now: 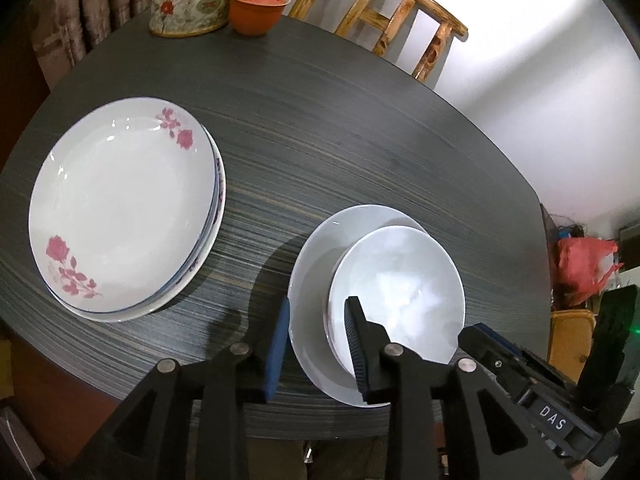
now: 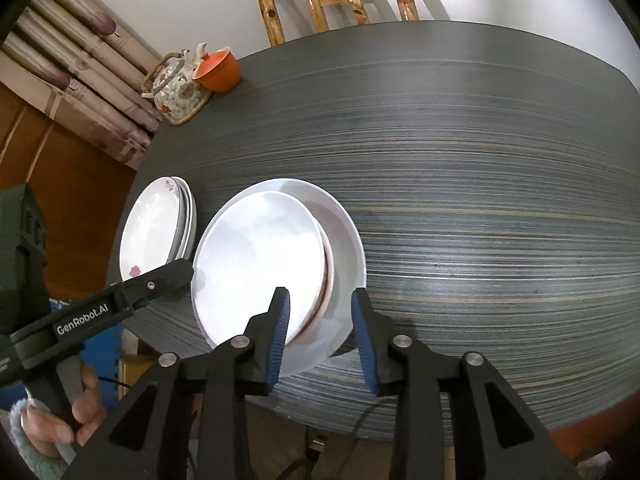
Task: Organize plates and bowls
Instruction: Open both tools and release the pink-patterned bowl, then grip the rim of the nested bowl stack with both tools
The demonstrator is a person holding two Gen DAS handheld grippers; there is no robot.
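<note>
Dark striped table (image 2: 460,168), wooden chair (image 1: 384,12) at its far edge, curtain behind. White bowls (image 2: 260,256), at least two nested, sit inside a plain white plate (image 2: 344,236) at the near table edge; the bowls ride off-centre on the plate, shifted toward the near side. Right gripper (image 2: 322,334): jaws spread, its left finger over the near rim of the bowls, its right finger just outside the plate's rim, so the rims of bowls and plate lie in the gap between them. Nothing is pinched. Left gripper (image 1: 318,344): jaws also spread, the plate's rim in the gap, the right finger in front of the bowl wall, the left finger outside over bare table; whether any pad touches china cannot be told. Judgement: both tools bracket the same stack from opposite sides, probably to steady or lift it from the edge. Beyond the left gripper's left finger, well apart, a stack of rose-patterned plates (image 1: 120,204) lies fairly square, likely sorted already. Far ahead of both jaws, a floral teapot (image 1: 188,0) and an orange lidded cup (image 1: 256,8) touch or nearly touch near the curtain.
</note>
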